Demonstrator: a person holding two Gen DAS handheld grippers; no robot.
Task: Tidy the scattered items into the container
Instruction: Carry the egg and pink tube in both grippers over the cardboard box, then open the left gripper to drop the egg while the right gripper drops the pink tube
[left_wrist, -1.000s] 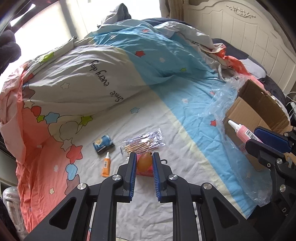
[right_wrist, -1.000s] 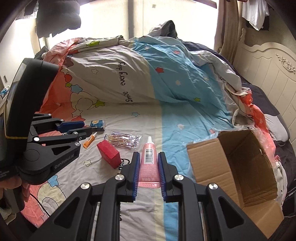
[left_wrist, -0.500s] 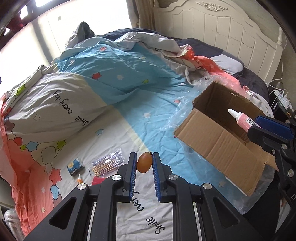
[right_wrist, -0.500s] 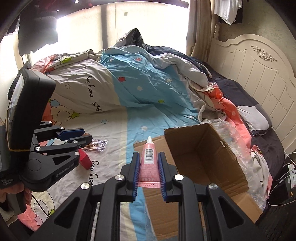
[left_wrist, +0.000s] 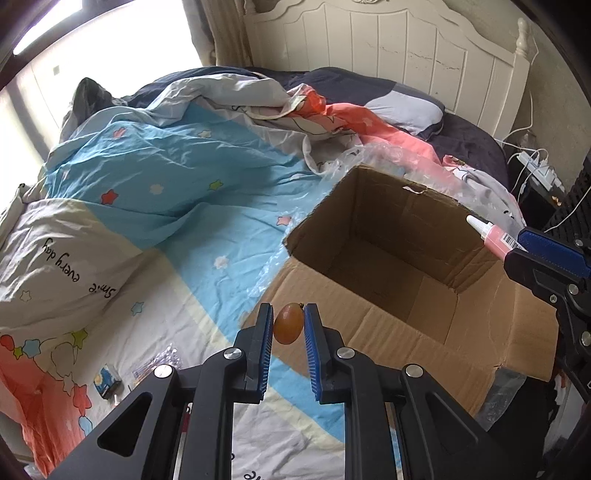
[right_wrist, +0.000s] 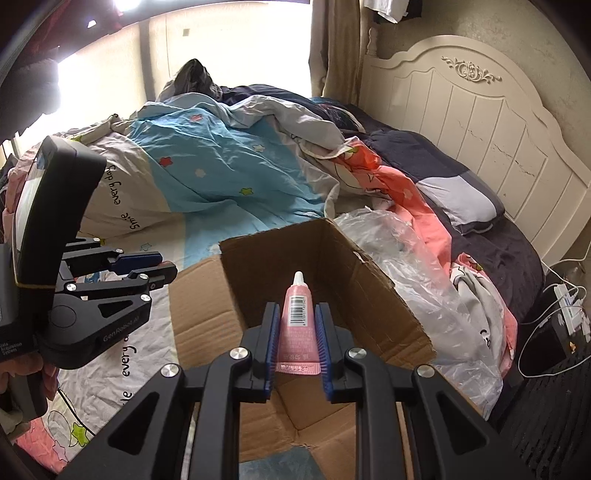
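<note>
An open cardboard box (left_wrist: 417, 291) stands on the bed; its inside looks empty. My left gripper (left_wrist: 289, 319) is shut on a small orange egg-shaped item (left_wrist: 288, 328), held in the air just short of the box's near-left flap. My right gripper (right_wrist: 294, 320) is shut on a pink tube with a white cap (right_wrist: 297, 317), held over the box (right_wrist: 332, 273). The tube also shows in the left wrist view (left_wrist: 493, 236) above the box's right side. The left gripper shows in the right wrist view (right_wrist: 147, 266) left of the box.
A blue packet (left_wrist: 107, 382) and a clear packet of sticks (left_wrist: 162, 363) lie on the sheet at lower left. A crumpled duvet (left_wrist: 177, 162) is heaped behind. Clear plastic (right_wrist: 417, 258) lies beside the box. A white headboard (right_wrist: 480, 122) and a power strip (right_wrist: 572, 306) are at right.
Both grippers have swung right from the scattered items toward the box, carrying the orange item and the pink tube. The box is now much closer in both views.
</note>
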